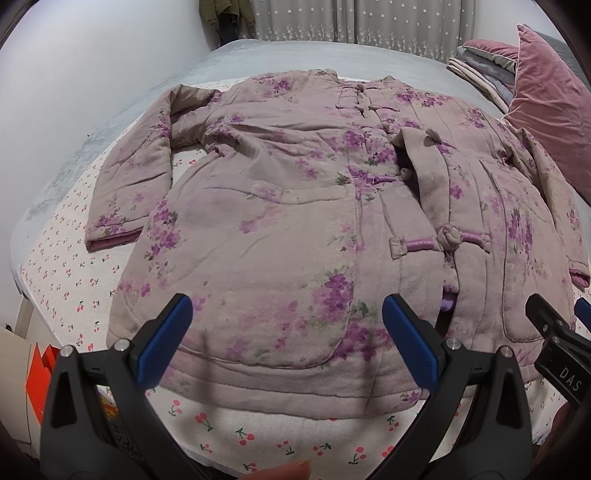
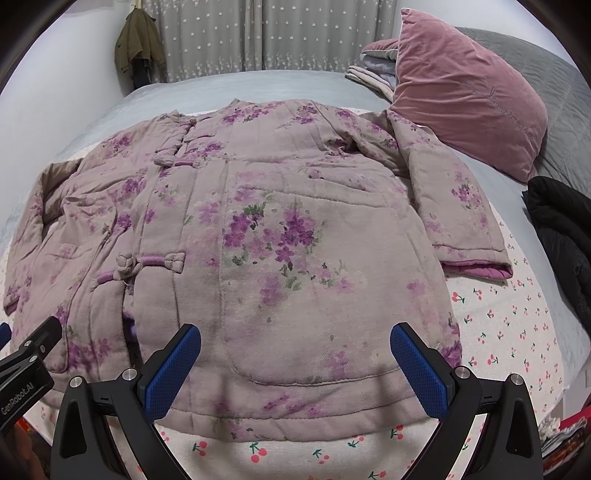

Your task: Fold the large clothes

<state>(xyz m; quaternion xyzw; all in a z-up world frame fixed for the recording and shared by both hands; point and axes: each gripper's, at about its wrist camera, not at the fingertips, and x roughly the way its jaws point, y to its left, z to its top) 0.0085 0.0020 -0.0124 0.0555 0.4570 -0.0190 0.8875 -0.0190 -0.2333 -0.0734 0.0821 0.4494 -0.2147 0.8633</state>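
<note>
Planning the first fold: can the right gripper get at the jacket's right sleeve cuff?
Probably yes. The right gripper is open above the hem, and the sleeve cuff lies flat on the cherry-print sheet, uncovered.

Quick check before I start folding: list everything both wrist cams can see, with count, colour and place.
padded jacket: one, mauve with purple flowers, spread flat on the bed, front up
cherry-print sheet: one, white, under the jacket
bed cover: one, grey-blue, far side
pillow: one, pink, far right
folded linens: one stack, pale, behind the pillow
black garment: one, right edge
olive jacket: one, hanging by the curtain
curtain: grey, starred
left gripper: open, over the hem
right gripper: open, over the hem
</note>
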